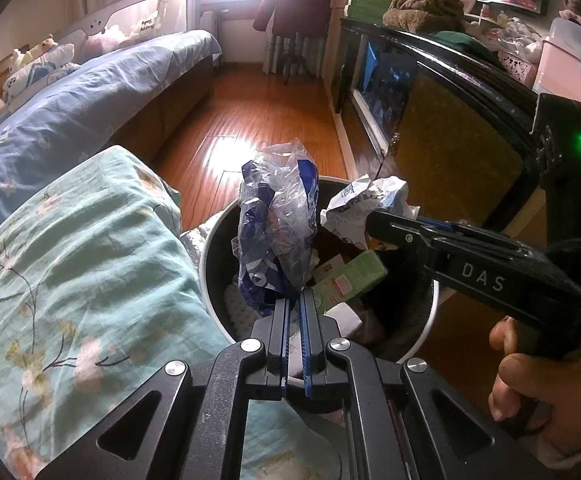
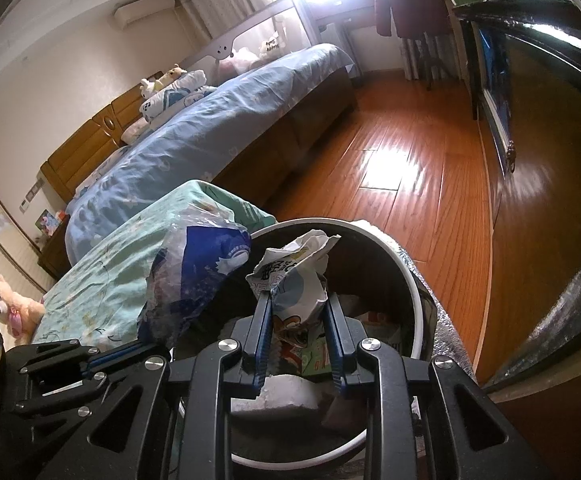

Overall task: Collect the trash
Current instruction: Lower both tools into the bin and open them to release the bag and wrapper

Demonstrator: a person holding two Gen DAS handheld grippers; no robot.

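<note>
My left gripper [image 1: 295, 300] is shut on a crumpled blue and clear plastic bag [image 1: 278, 224] and holds it over the round trash bin [image 1: 206, 240]. The bag also shows in the right wrist view [image 2: 194, 276]. My right gripper [image 2: 297, 300] is shut on a crumpled white printed wrapper [image 2: 294, 276], held over the same bin [image 2: 418, 300]. In the left wrist view the wrapper [image 1: 362, 208] sticks out of the right gripper [image 1: 374, 220] above the bin. Inside the bin lie a green carton [image 1: 350, 280] and white pieces.
A teal floral quilt [image 1: 70, 280] lies left of the bin. A bed with blue bedding [image 2: 210, 132] stands behind it. A dark cabinet [image 1: 450, 132] runs along the right. Wooden floor [image 2: 410, 160] stretches beyond the bin.
</note>
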